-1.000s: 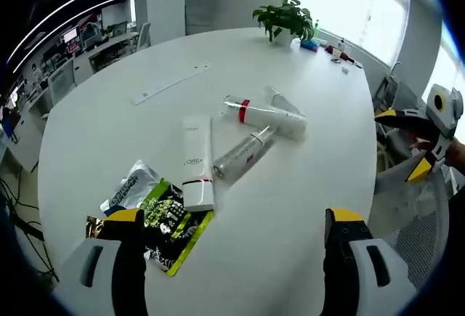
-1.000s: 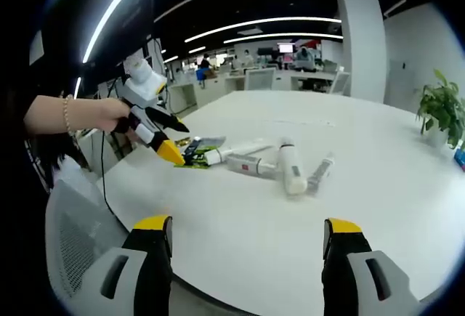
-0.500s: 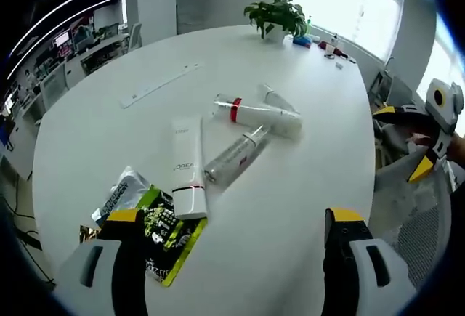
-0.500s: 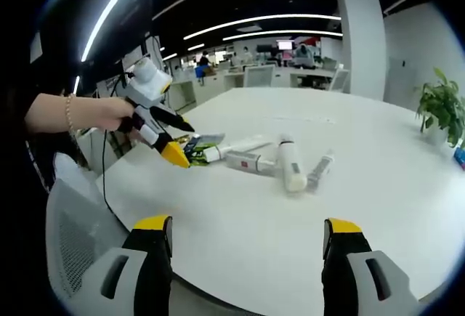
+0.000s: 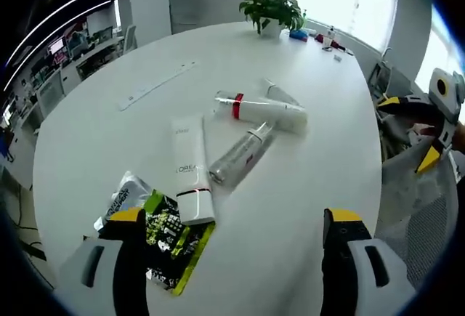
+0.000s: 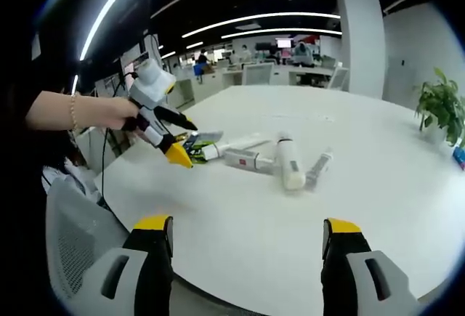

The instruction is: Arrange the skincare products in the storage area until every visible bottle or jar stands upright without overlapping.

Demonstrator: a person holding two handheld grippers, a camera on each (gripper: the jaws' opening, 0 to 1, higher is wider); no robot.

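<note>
Several skincare products lie flat in a cluster on the round white table [image 5: 109, 127]. They are a white L'Oreal tube [image 5: 190, 171], a clear bottle [image 5: 238, 156], a white bottle with a red band [image 5: 261, 110] and a small tube [image 5: 280, 94] behind it. My left gripper [image 5: 232, 218] hangs open over the table's near edge, short of the tube. It also appears held in a hand as the left gripper [image 6: 185, 140]. My right gripper [image 6: 247, 225] is open, well back from the white bottle [image 6: 290, 167] and clear bottle [image 6: 243, 160]. The right gripper [image 5: 407, 131] sits off the table's side.
A green sachet [image 5: 171, 240] and a silver sachet [image 5: 123, 192] lie by the tube's end. A long white strip [image 5: 156, 83] and a potted plant [image 5: 275, 11] sit farther off. A mesh chair [image 6: 80, 236] stands by the table edge.
The left gripper has edged a little closer to the sachets and tube. The products lie as before. Both grippers stay open.
</note>
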